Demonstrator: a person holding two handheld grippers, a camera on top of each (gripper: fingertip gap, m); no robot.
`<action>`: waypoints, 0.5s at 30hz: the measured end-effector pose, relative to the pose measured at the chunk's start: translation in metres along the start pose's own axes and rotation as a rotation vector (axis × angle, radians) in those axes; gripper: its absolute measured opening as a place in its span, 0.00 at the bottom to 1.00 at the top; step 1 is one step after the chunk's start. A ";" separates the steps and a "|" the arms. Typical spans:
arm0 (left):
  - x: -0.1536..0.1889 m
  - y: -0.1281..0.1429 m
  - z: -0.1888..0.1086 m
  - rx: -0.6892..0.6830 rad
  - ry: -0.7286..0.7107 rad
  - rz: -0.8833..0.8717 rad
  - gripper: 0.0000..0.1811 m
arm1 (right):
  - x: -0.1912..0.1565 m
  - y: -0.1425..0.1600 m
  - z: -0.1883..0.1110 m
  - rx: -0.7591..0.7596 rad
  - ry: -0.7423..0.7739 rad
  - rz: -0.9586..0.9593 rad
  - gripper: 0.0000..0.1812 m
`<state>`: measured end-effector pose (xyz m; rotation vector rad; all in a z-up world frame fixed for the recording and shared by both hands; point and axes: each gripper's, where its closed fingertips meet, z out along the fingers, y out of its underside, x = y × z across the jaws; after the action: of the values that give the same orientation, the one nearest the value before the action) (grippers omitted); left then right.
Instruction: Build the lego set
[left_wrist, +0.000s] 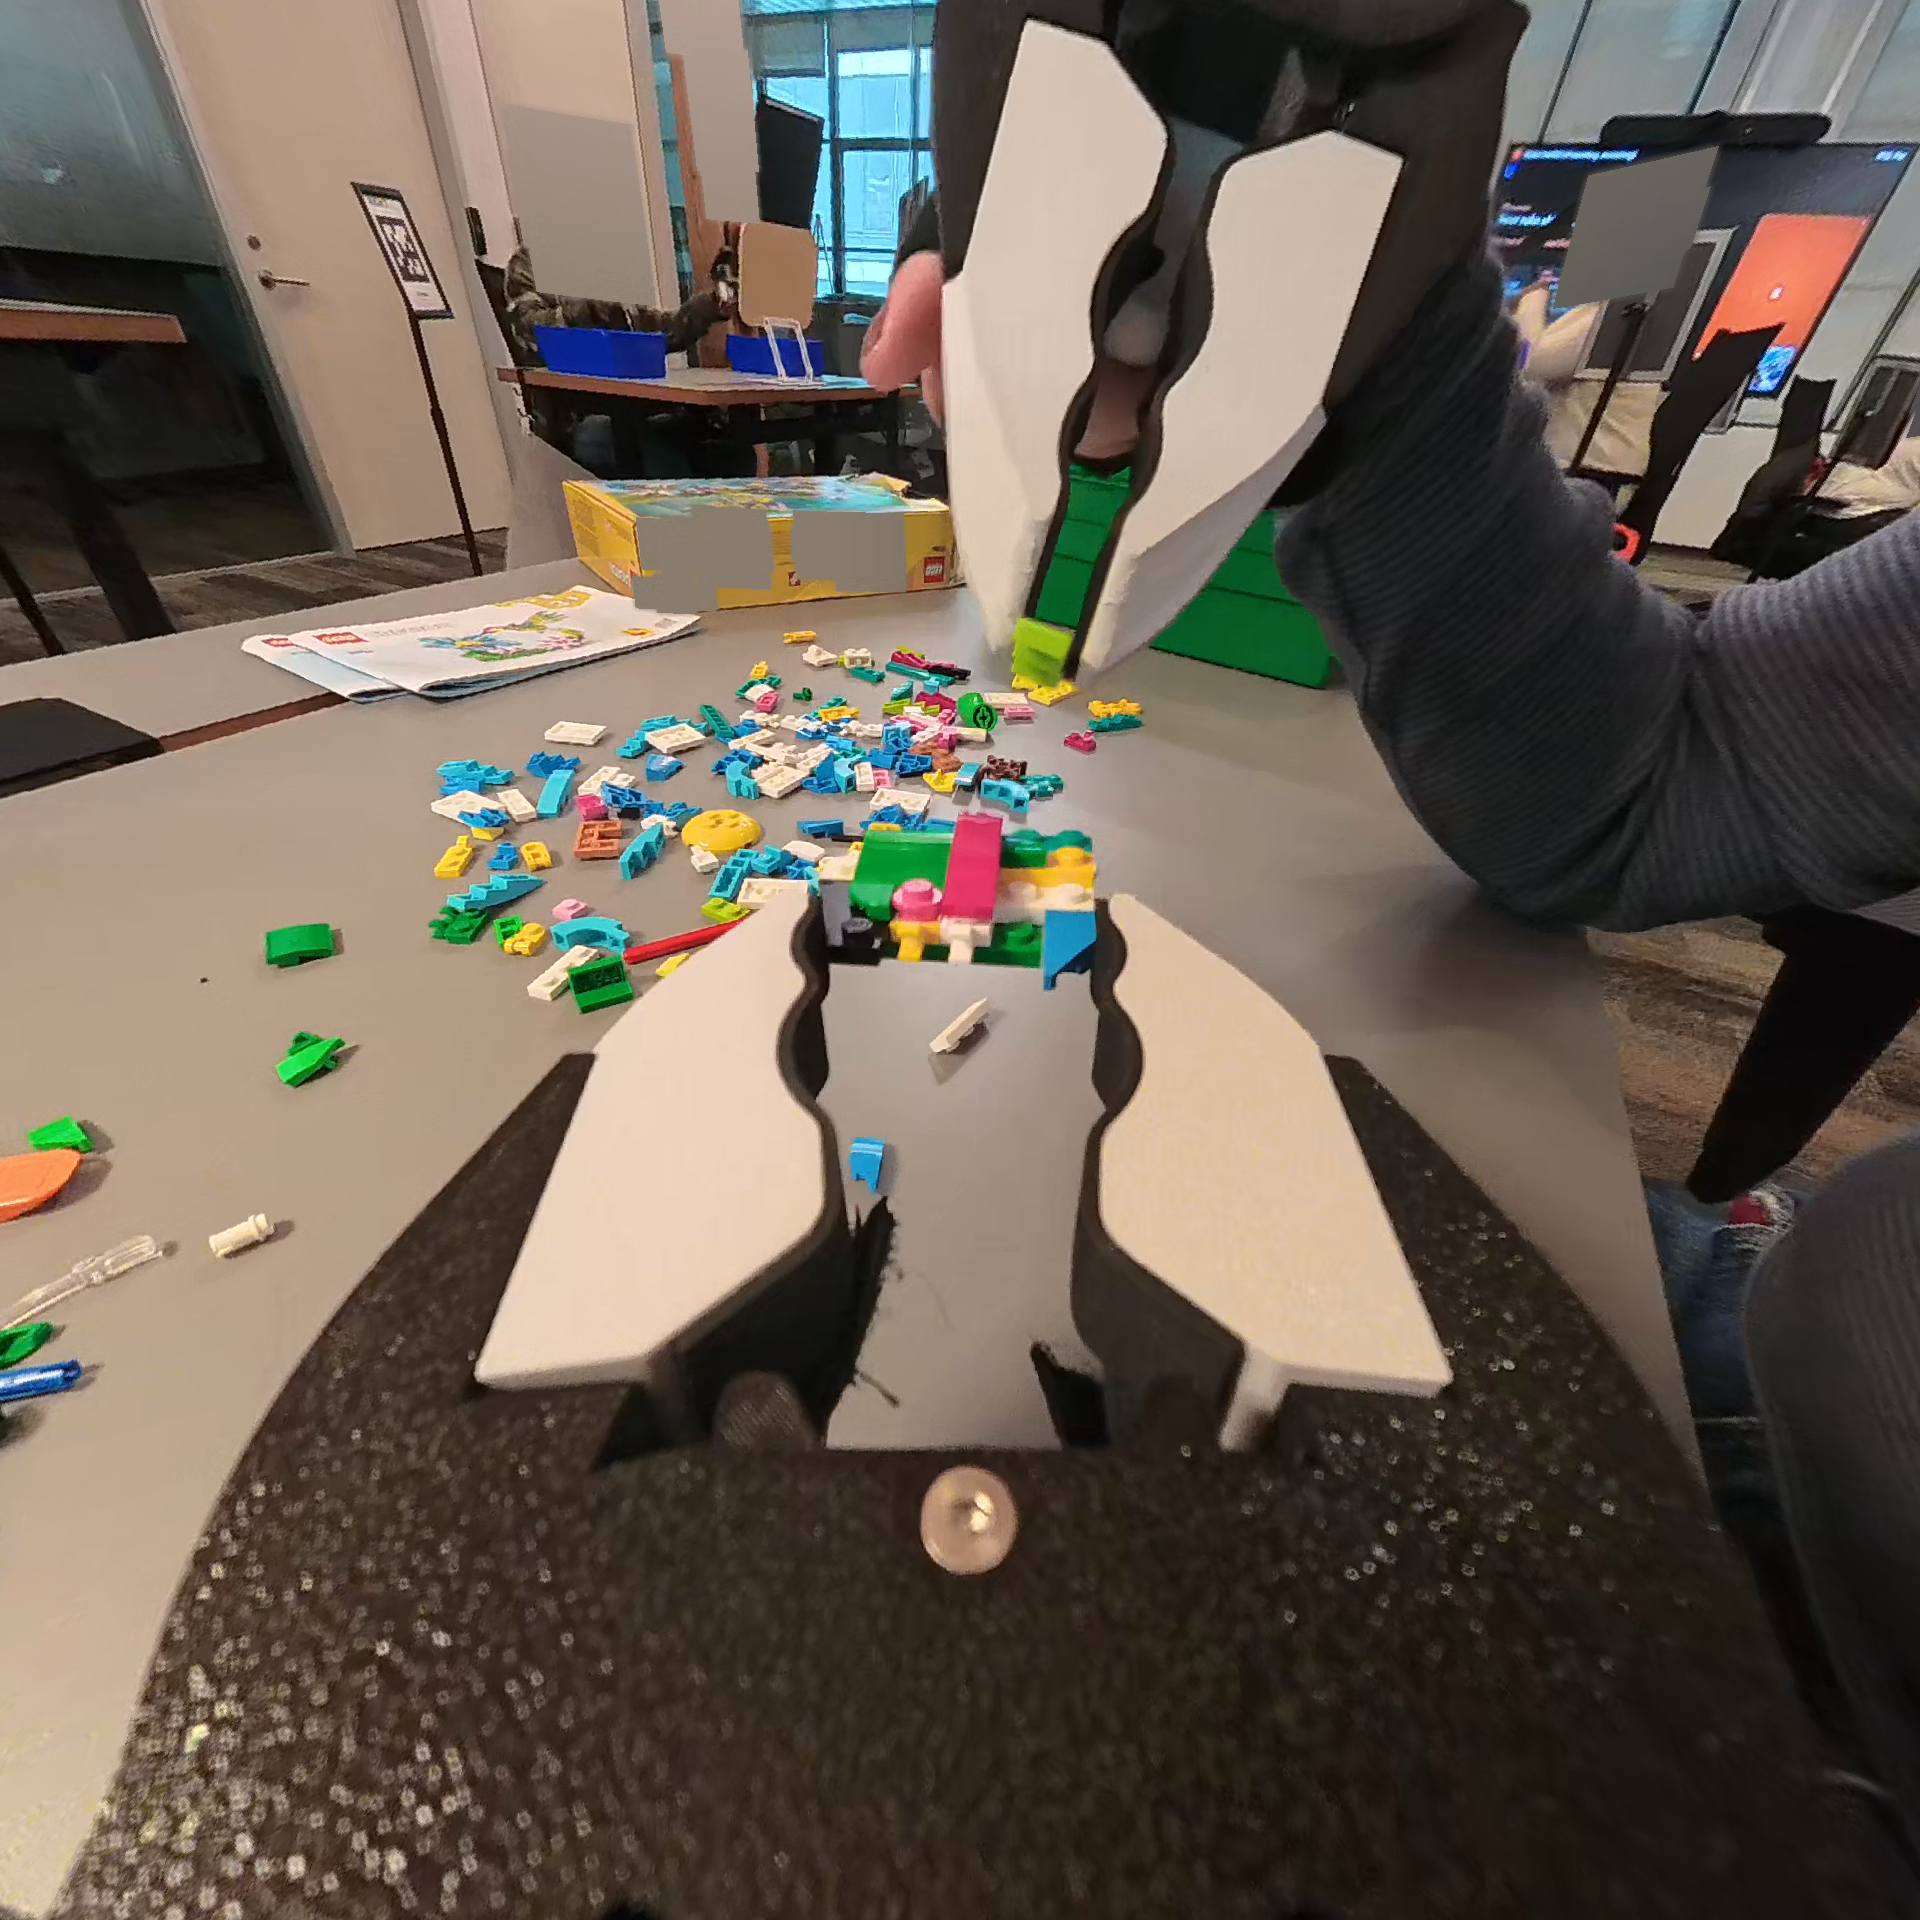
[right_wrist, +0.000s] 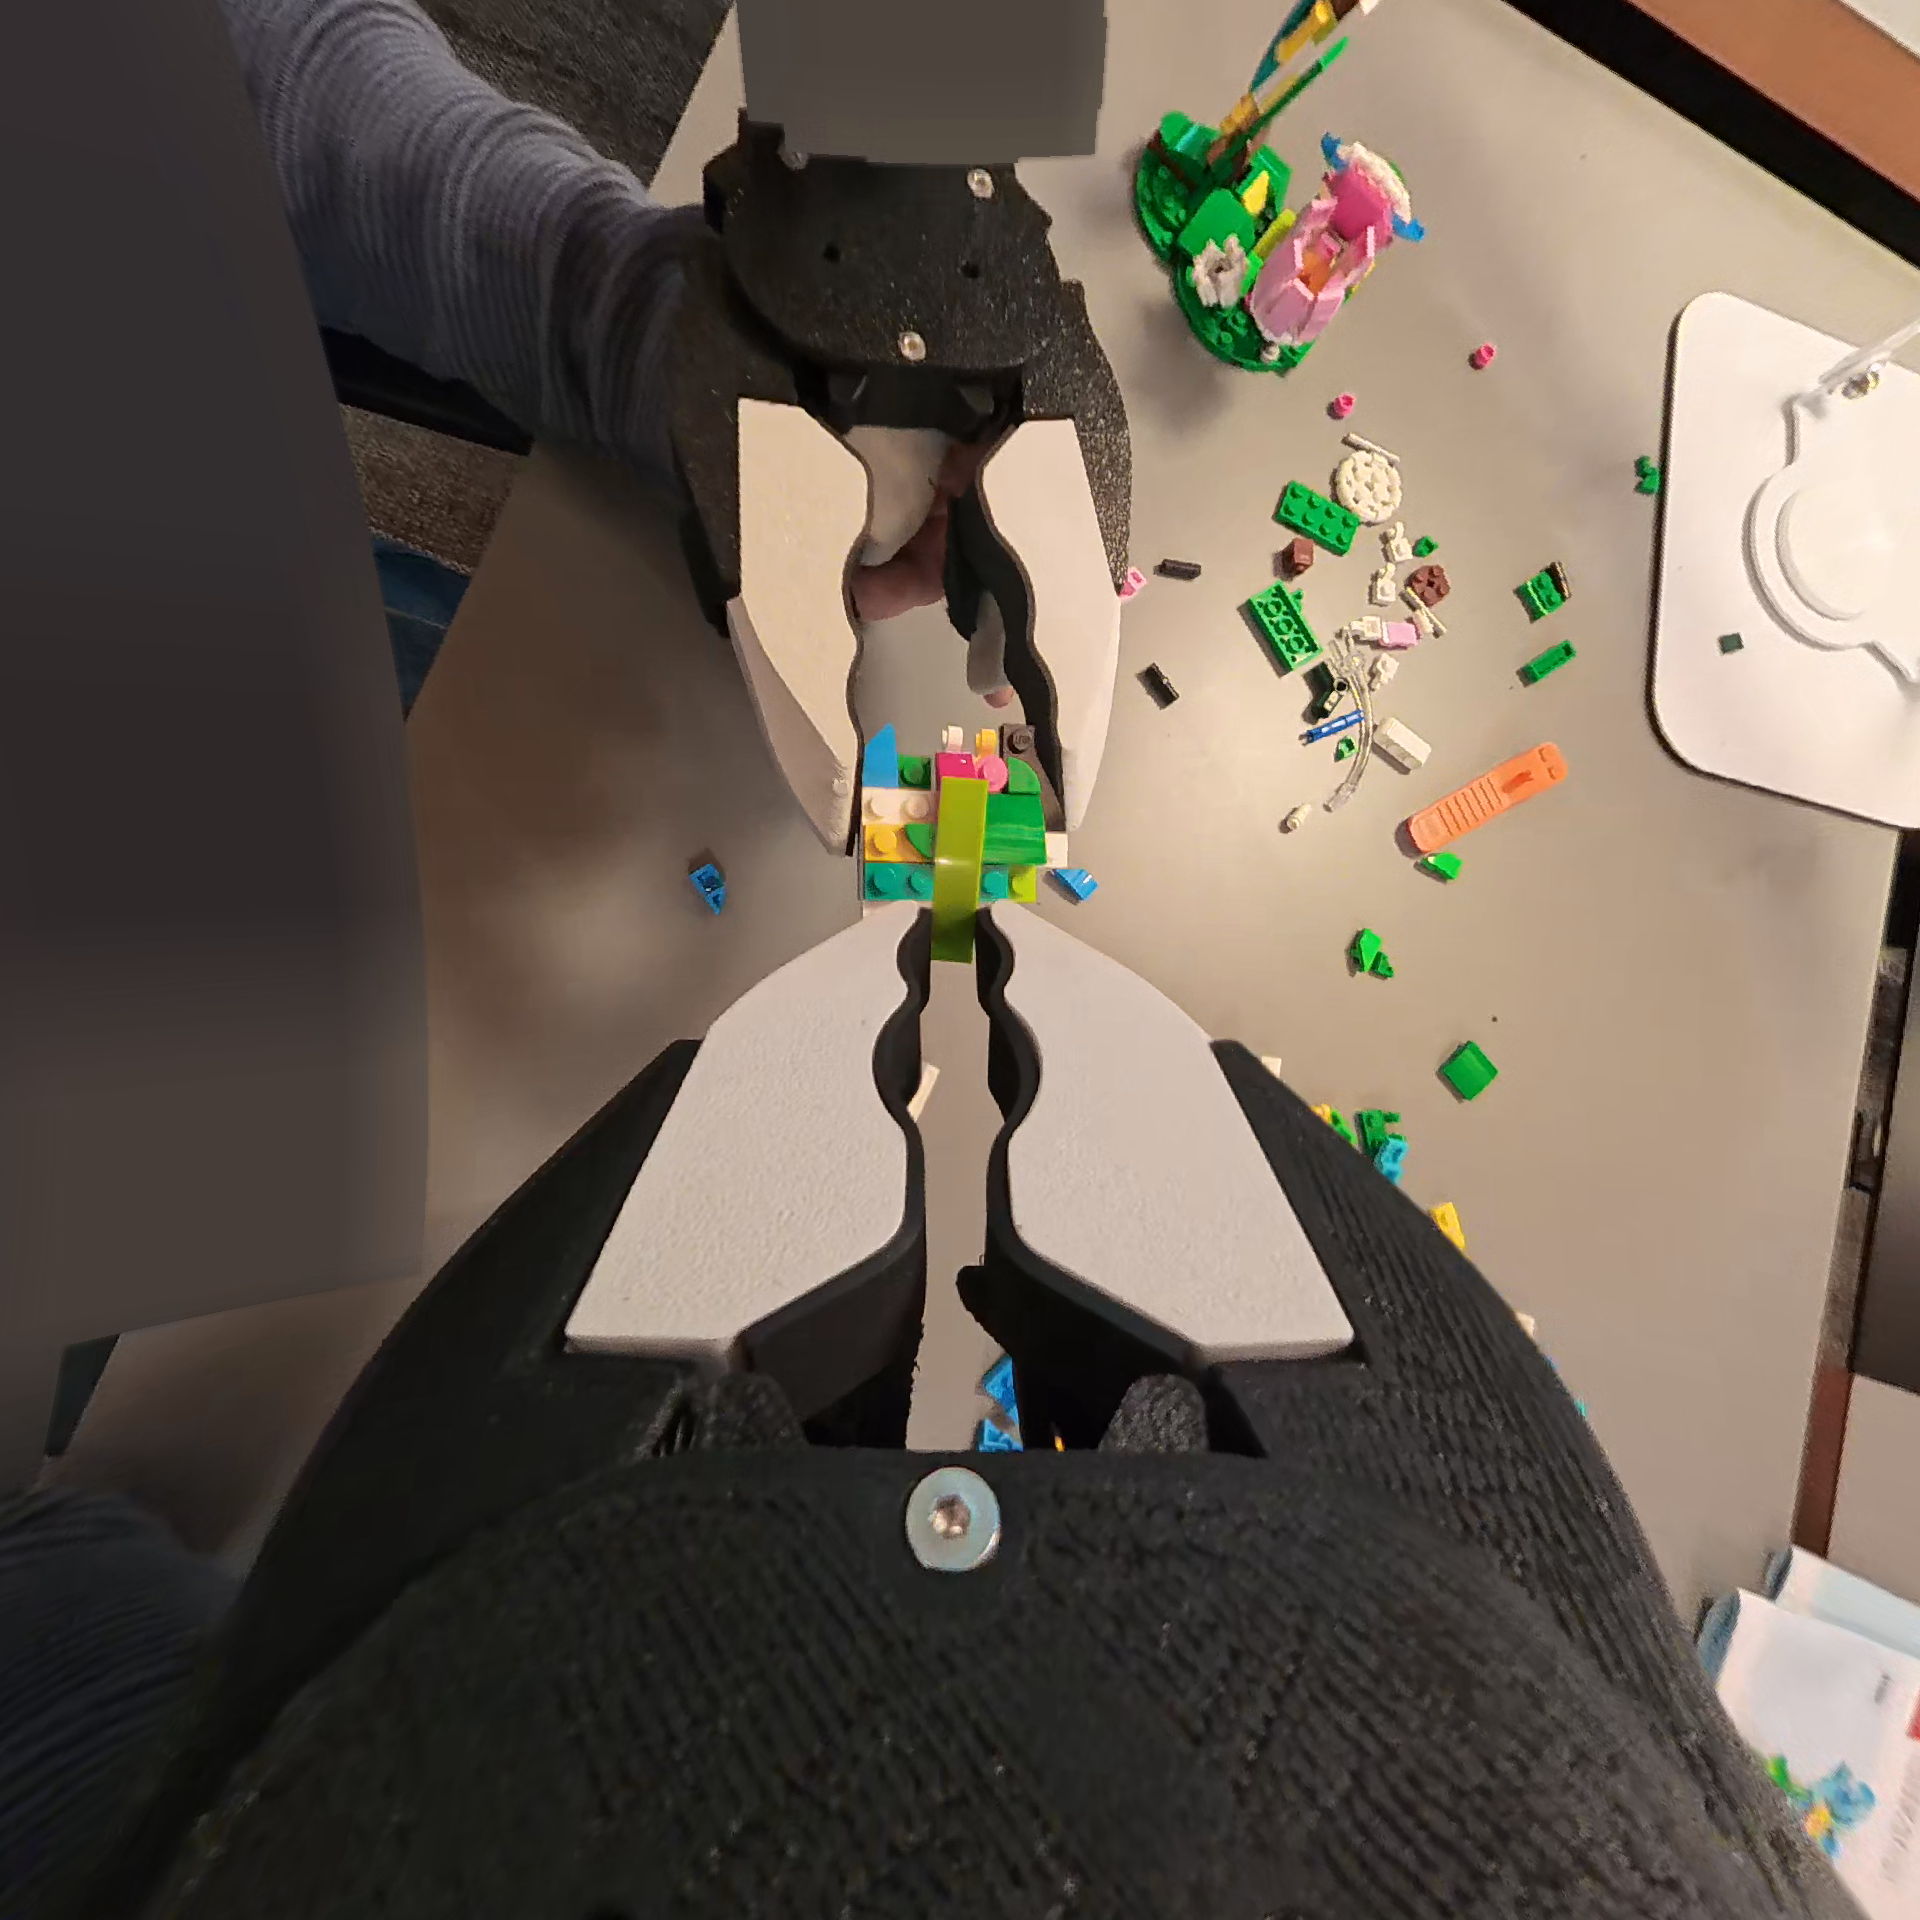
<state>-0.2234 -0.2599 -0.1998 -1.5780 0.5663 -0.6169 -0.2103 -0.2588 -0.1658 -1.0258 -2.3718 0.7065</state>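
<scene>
My left gripper (left_wrist: 961, 935) has its fingers spread wide around the half-built lego model (left_wrist: 961, 899), a block of green, pink, yellow, white and blue bricks sitting on the grey table (left_wrist: 208, 831) near its right edge; from the right wrist view the fingertips appear to press the model's two sides, so I read it as clamped on the model. My right gripper (right_wrist: 954, 925) is pinched tight on a lime-green piece (right_wrist: 958, 873), which I hold above the model; in the left wrist view that same piece (left_wrist: 1042, 649) hangs from the fingertips well above the table, apart from the bricks. Behind the model, toward the far edge, a scatter of loose bricks (left_wrist: 727, 769) in blue, white, pink and yellow covers the middle of the surface. At the far edge lie the instruction booklets (left_wrist: 478, 644) and the yellow lego box (left_wrist: 758, 540). In the right wrist view a finished flower build (right_wrist: 1273, 239) stands toward the table's corner, an orange brick separator (right_wrist: 1486, 795) lies among stray green bricks, and a white stand base (right_wrist: 1766, 540) sits by the edge.
</scene>
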 end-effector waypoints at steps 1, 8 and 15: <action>0.000 0.001 0.001 -0.007 -0.002 0.007 0.27 | -0.001 -0.001 0.001 0.008 -0.010 -0.010 0.04; 0.005 0.007 0.005 -0.056 -0.002 0.054 0.27 | -0.014 -0.007 0.019 -0.016 -0.062 -0.096 0.03; 0.007 0.010 0.007 -0.078 0.007 0.074 0.27 | -0.018 0.000 0.036 -0.104 -0.082 -0.118 0.03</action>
<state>-0.2134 -0.2609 -0.2095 -1.6205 0.6580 -0.5507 -0.2204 -0.2826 -0.1971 -0.9054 -2.5396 0.5989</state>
